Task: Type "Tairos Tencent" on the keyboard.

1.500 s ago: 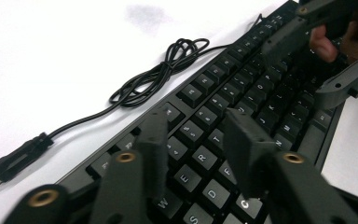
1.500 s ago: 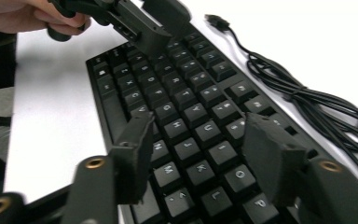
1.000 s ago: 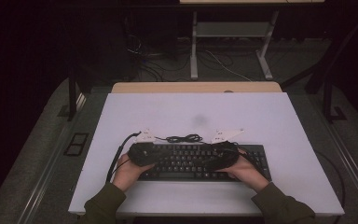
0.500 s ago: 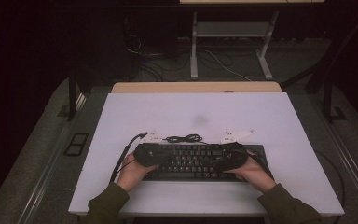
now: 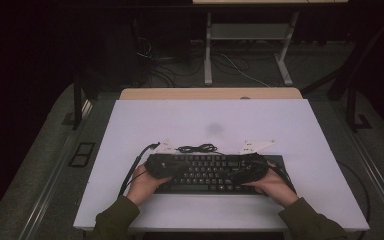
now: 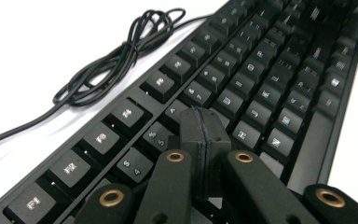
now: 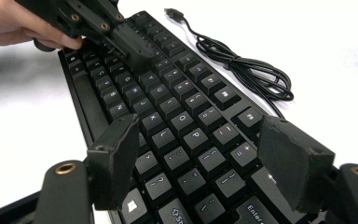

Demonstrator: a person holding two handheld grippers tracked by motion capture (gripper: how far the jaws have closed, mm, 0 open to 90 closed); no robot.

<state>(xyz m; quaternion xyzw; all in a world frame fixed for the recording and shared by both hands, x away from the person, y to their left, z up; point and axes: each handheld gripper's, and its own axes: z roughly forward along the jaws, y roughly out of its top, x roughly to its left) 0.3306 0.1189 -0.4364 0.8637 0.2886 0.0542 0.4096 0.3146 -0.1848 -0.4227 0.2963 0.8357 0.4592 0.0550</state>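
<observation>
I've got the black keyboard [image 5: 207, 172] lying flat across the near middle of the white tabletop [image 5: 215, 120], long side towards me, and both sets of tongs are down over it. My left tongs [image 6: 204, 122] are pinched fully together with nothing between them, and the joined tip sits right over the number row at the keyboard's left end; in the right gripper view I see that same tip [image 7: 131, 43] low on the keys near the far end, whether it actually presses a key I can't tell. My right tongs [image 7: 205, 156] stand wide apart, gripping nothing, the two pads hanging just above the right-hand part of the keys, around the punctuation keys. The keyboard's cable [image 6: 116, 56], bundled in a loose black coil, lies on the tabletop just beyond the function-key row, clear of both tongs.
</observation>
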